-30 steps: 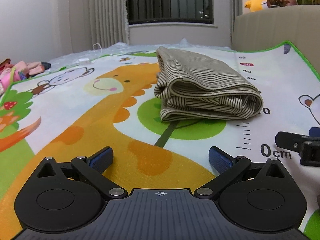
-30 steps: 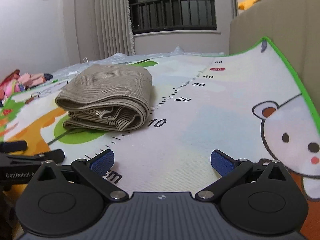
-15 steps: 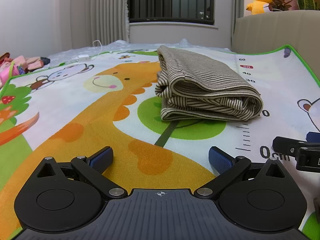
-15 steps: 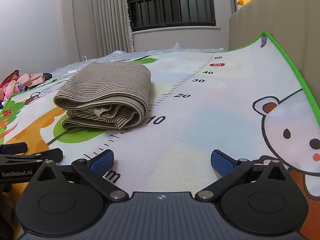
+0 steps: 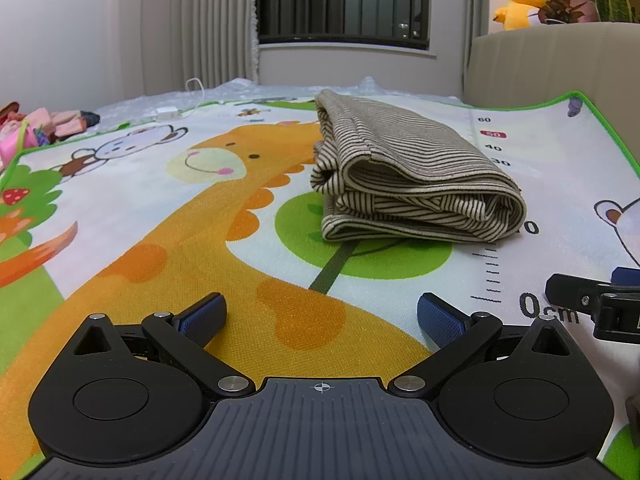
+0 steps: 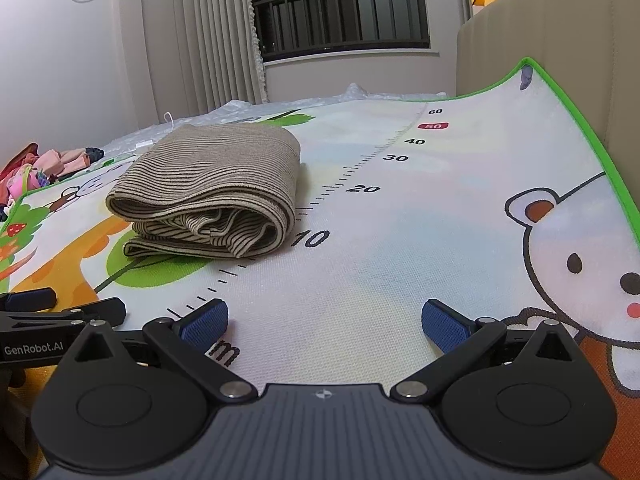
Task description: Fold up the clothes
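Observation:
A beige garment with dark stripes (image 5: 412,176) lies folded in a compact bundle on the cartoon play mat (image 5: 168,232). It also shows in the right wrist view (image 6: 212,192), left of the printed ruler. My left gripper (image 5: 322,318) is open and empty, low over the mat, short of the bundle. My right gripper (image 6: 324,322) is open and empty, to the right of the bundle and nearer than it. Each gripper shows at the edge of the other's view: the right gripper (image 5: 592,300), the left gripper (image 6: 52,312).
A beige sofa (image 6: 560,52) stands along the mat's right edge, with a yellow plush toy (image 5: 516,4) and plants on top. Pink clothes (image 5: 28,132) lie at the far left. A white charger cable (image 5: 168,110) lies behind the mat. Curtains and a window stand beyond.
Both grippers have tilted and shifted slightly, so the bundle sits a little lower in both views. The garment has not moved. Both grippers stay open.

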The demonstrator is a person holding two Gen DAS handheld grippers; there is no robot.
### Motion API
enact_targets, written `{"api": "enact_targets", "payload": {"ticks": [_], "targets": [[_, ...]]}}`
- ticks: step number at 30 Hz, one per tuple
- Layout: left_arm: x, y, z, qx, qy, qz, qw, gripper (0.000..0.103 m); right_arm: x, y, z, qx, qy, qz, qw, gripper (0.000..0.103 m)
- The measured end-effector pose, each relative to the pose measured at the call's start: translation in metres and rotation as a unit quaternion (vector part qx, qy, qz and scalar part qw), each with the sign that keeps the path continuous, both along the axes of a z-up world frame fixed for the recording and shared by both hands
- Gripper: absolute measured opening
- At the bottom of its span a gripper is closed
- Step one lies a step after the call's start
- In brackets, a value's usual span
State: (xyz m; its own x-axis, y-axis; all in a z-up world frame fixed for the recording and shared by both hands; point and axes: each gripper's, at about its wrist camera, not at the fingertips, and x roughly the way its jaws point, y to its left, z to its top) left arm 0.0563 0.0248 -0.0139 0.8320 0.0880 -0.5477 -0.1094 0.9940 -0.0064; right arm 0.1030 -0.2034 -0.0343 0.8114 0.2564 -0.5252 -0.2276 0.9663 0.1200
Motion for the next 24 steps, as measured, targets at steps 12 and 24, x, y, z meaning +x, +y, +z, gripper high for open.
{"api": "enact_targets", "payload": {"ticks": [12,24], "targets": [[0.0004,0.0025,0.0000,-0.007,0.001,-0.001,1.0000,0.103,0.0014,-0.0022,-0.0002,0.006,0.004,0.000,1.000,0.103],[0.0040,0.0031,0.0007,-0.007,0.021,-0.006,0.9997,0.103,0.0015,-0.0037,0.0000,0.012,0.007,0.000,1.000,0.103]]}}
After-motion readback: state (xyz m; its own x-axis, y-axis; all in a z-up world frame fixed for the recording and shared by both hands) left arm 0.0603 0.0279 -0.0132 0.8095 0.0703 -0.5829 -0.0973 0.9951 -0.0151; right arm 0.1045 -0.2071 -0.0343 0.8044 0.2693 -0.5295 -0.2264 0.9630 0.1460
